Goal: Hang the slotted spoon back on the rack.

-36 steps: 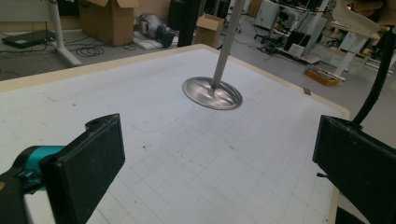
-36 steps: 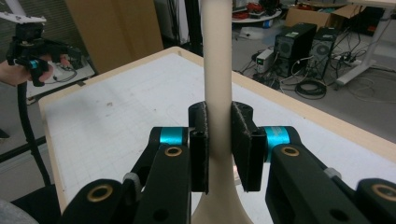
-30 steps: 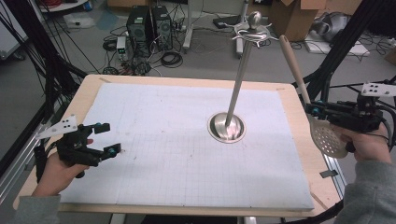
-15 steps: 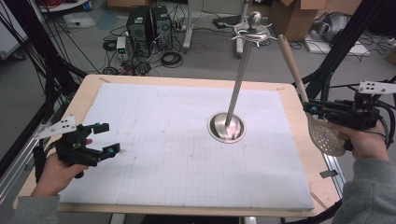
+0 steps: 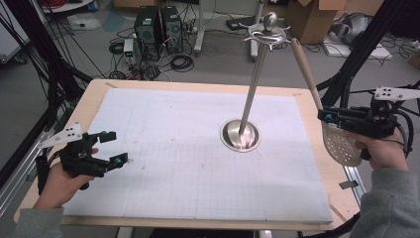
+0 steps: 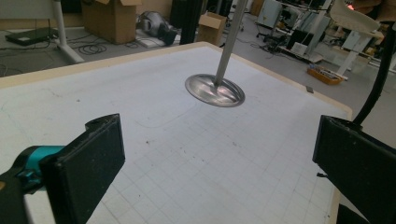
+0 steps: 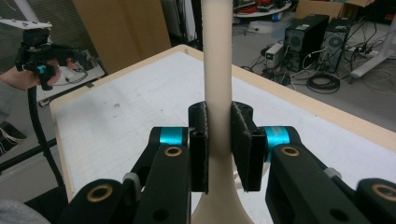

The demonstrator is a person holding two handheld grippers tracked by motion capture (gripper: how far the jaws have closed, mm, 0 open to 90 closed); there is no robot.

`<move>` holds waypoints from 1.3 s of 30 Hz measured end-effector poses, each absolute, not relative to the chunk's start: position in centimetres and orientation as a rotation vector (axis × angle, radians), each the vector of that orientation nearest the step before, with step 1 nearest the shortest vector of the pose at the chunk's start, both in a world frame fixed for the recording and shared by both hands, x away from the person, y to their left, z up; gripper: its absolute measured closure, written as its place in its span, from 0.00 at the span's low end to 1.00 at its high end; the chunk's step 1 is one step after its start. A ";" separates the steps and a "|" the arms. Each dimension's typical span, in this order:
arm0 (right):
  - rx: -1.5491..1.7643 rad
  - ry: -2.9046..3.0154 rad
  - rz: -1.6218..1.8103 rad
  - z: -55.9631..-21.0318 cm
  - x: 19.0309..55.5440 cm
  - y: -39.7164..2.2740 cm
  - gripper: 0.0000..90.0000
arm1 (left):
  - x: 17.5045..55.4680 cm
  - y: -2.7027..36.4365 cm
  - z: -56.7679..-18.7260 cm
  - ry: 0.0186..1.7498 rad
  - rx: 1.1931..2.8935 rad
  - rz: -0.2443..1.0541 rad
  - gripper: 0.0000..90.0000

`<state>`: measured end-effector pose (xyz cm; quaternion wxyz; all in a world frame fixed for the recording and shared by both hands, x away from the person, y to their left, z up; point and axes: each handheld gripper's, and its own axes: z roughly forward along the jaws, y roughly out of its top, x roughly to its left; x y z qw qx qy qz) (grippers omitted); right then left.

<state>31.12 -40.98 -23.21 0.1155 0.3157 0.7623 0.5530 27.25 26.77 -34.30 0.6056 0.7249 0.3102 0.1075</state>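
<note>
The slotted spoon (image 5: 340, 144) was held at the table's right edge, clamped at its neck by the right gripper (image 5: 324, 115), handle slanting up and far-left toward the stand (image 5: 253, 89), probably its hanging place. The left gripper (image 5: 113, 148) was wide open and empty, well apart.

I'm working in a lab or workshop: black frame struts (image 5: 44, 74) flank the counter (image 5: 99, 91), computer towers (image 5: 158, 25) and loose cables (image 5: 181, 62) sit on the grey floor, with cardboard boxes (image 5: 309, 20) and desks beyond.
</note>
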 end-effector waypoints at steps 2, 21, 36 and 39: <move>0.922 2.234 1.617 -23.3 31.2 -40.9 0.87 | 27.3 26.8 -34.3 0.720 1.676 0.250 0.03; 0.930 2.254 1.612 -24.2 32.3 -39.3 0.87 | 27.2 26.8 -34.4 0.721 1.675 0.246 0.03; 0.922 2.294 1.607 -25.2 33.8 -37.8 0.87 | 26.9 27.3 -34.4 0.724 1.665 0.239 0.03; 0.919 2.302 1.603 -25.3 34.2 -37.5 0.87 | 26.7 27.3 -34.3 0.718 1.665 0.243 0.03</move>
